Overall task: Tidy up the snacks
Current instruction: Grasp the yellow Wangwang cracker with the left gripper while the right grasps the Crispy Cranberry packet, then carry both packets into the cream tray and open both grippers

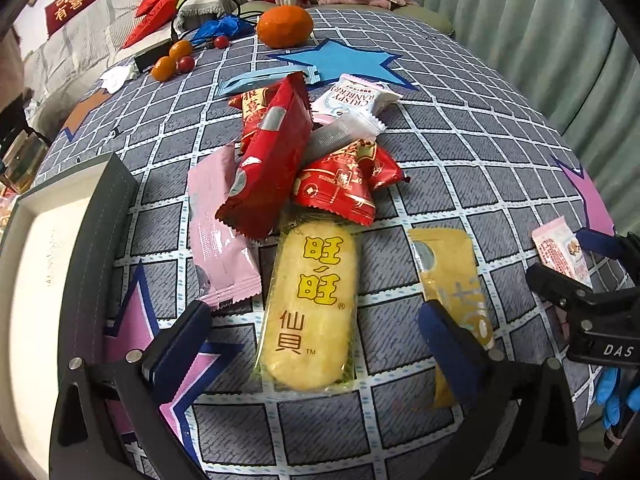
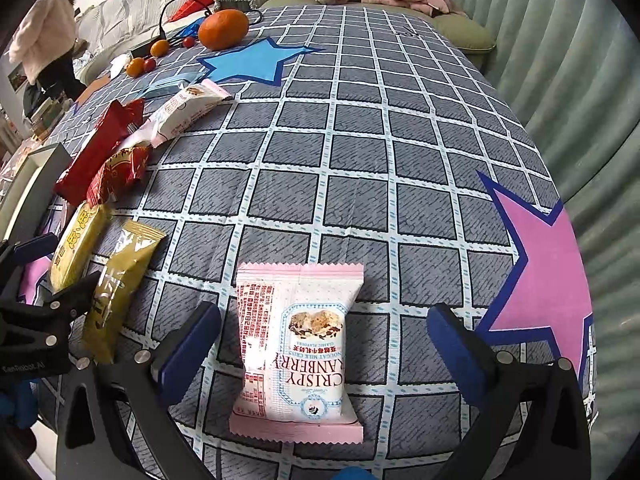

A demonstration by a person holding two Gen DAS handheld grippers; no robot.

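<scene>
Left wrist view showed the left gripper point(image 1: 316, 344) with its jaws spread wide, 1 blue-padded finger on each side of the yellow rice cracker packet point(image 1: 310, 304), touching neither side of it. That packet lay flat on the checked tablecloth point(image 1: 460, 152), and the rest is placed from it. Just beyond its far end sat a heap of snacks: a long red packet point(image 1: 268, 164) on top, a smaller red packet point(image 1: 340, 188) just right of that, a clear grey wrapper point(image 1: 340, 136) and a white cranberry packet point(image 1: 356, 98) further back. A pink packet point(image 1: 218, 232) lay just left of the cracker, its upper end tucked under the long red one. A gold packet point(image 1: 452, 280) lay just right of the cracker, with the gripper's right finger over its lower part. Further left stood a grey-framed white tray point(image 1: 48, 264). Well beyond the heap rested a large orange point(image 1: 285, 26).

Right wrist view showed the right gripper point(image 2: 324, 354), jaws likewise wide, straddling a pink-edged crispy cranberry nougat packet point(image 2: 298, 352) without contact; this packet lay well to the right of the cracker, apart from the heap.
</scene>
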